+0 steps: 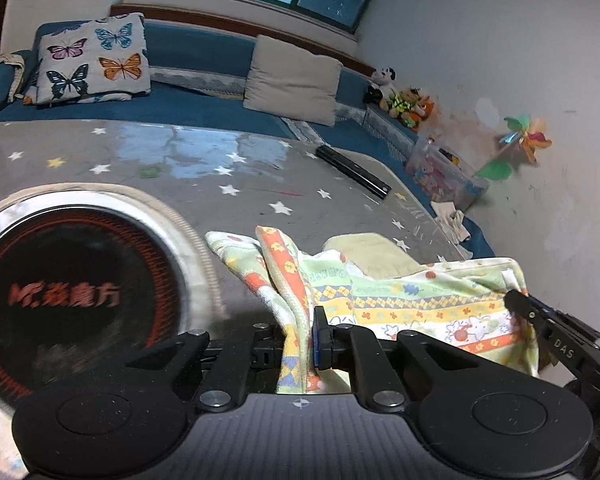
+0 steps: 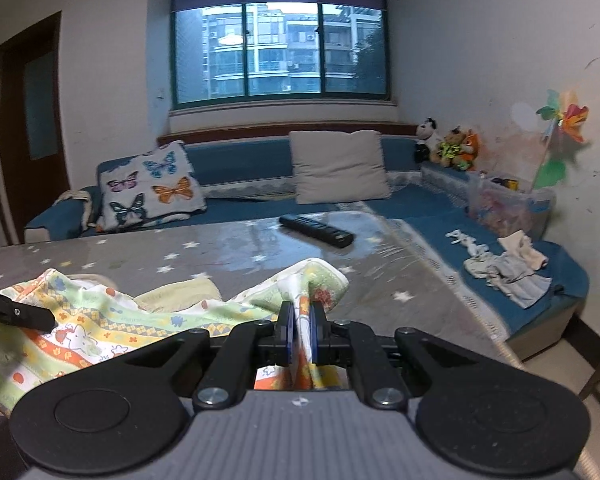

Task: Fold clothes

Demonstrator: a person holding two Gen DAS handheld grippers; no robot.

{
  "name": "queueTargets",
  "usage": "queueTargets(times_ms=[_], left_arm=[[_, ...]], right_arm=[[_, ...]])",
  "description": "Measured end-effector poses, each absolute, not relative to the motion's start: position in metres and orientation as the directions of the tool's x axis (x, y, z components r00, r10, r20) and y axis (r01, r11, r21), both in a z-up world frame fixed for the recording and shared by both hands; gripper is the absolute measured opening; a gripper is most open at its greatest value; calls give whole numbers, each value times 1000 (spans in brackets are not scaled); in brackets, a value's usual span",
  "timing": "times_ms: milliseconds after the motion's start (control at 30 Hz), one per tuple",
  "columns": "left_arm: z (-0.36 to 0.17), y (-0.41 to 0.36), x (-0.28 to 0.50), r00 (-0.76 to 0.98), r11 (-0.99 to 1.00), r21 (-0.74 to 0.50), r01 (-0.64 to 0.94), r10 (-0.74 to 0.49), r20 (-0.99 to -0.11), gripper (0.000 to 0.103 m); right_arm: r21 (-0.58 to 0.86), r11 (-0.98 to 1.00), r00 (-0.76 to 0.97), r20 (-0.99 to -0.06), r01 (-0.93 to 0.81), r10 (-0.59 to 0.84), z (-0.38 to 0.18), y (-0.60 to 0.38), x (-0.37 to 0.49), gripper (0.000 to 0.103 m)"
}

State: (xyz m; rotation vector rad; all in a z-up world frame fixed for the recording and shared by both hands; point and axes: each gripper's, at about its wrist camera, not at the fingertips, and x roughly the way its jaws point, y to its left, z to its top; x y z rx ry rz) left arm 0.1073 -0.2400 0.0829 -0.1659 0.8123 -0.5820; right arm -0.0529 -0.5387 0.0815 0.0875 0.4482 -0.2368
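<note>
Left wrist view: left gripper point(image 1: 300, 338) sits low at centre, its two black fingers w/ blue pads clamped on a bunched edge of the patterned cloth garment w/ orange, yellow and green cartoon print point(image 1: 416, 300). Fabric runs between the pads and hangs below them. Garment is stretched rightwards over the grey star-print table w/ glossy clear cover point(image 1: 204, 168) to the right gripper point(image 1: 518, 300), whose black tip touches the garment's far corner by a white label; can't tell from this side how its fingers stand. A pale yellow folded cloth point(image 1: 374, 252) lies on the table just behind the garment. Round black and red heater panel w/ silver rim point(image 1: 72, 296) is inset at left. Black remote control point(image 1: 352, 170) lies farther back on the table.

Right wrist view: right gripper point(image 2: 302, 334) at centre, blue pads pressed together on a pinched fold of the same garment point(image 2: 96, 320), which rises to a peak just ahead of the fingers. Garment spreads left across the table point(image 2: 400, 280), mostly lifted, to the left gripper's black tip point(image 2: 32, 318) resting on it at the left edge. Remote point(image 2: 316, 230) is well apart, beyond. Blue sofa point(image 2: 236, 168) behind holds a butterfly-print cushion point(image 2: 152, 188) and a plain beige cushion point(image 2: 340, 166).
</note>
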Motion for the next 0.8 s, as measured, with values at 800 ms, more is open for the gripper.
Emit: queueTargets(times_ms=[800], left_arm=[[84,-318,118,517,814,-268,515,-545,-660,10]], right_arm=[[29,935,844,-440,353,-305,70,-597,-53,7]])
